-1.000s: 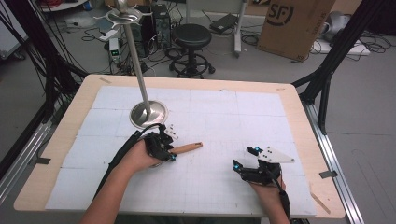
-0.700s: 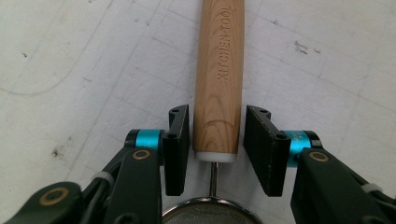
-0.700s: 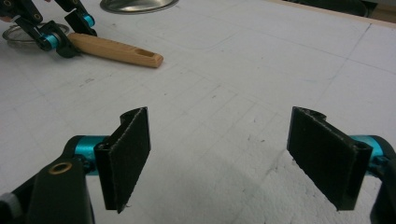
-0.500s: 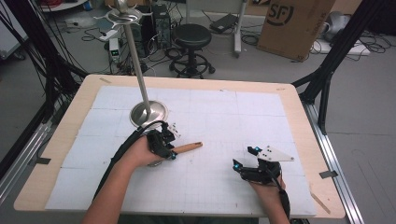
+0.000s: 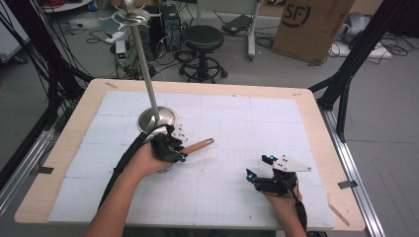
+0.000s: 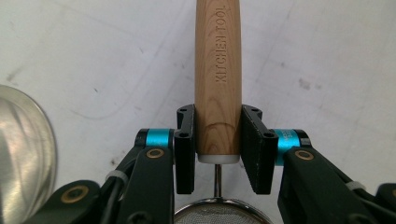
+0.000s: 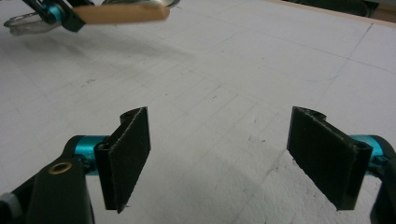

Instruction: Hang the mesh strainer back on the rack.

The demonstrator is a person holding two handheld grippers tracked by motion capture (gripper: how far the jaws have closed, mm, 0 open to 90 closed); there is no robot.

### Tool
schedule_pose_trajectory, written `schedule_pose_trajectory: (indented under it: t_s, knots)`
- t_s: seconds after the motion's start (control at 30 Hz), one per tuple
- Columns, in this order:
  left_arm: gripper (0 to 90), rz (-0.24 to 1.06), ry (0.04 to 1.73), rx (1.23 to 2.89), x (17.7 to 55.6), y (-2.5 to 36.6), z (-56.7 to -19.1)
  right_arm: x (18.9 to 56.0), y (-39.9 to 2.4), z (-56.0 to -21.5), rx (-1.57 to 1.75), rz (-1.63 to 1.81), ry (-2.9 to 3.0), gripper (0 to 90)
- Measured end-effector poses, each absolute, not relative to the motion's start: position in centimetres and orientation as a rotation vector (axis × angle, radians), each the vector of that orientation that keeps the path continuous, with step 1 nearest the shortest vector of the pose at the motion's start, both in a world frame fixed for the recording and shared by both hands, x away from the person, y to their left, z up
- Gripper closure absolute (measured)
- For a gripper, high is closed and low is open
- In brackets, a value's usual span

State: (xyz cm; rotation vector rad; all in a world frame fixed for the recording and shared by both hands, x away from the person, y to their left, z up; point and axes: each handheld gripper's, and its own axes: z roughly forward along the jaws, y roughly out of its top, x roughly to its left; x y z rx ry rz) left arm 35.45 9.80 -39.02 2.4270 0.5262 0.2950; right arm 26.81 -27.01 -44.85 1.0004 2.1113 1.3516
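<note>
Here, left gripper (image 6: 218,140) fingers clamp strainer's (image 6: 218,79) pale wooden handle; right gripper (image 7: 229,158) fingers wide.

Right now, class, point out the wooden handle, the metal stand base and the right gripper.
wooden handle (image 6: 218,79), left gripper view, on its lettered middle.
metal stand base (image 5: 146,120), high view, on its round rim.
right gripper (image 7: 219,158), right gripper view, midway between its open fingertips.

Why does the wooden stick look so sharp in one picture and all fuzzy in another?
In the left gripper view the wooden handle sits close and sharp, its letters readable; in the right gripper view it is far off, blurred and pale; in the high view the metal stand base shines with glare.
</note>
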Motion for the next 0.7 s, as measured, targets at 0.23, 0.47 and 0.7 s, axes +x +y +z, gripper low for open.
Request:
schedule_pose_trajectory:
  t_s: [0.23, 0.47, 0.7]
  knots:
    - [68.8, 0.318, 0.482, 2.285, 34.5, 10.8, -36.9, 26.8, -27.0, -44.9, 0.992, 1.35, 2.112, 20.7]
    - [68.8, 0.281, 0.424, 2.177, 33.5, 11.7, -35.6, 26.8, -27.0, -44.8, 0.996, 1.352, 2.112, 20.7]
    - [68.7, 0.256, 0.385, 2.05, 32.7, 13.3, -34.1, 26.8, -27.0, -44.9, 0.996, 1.354, 2.113, 20.7]
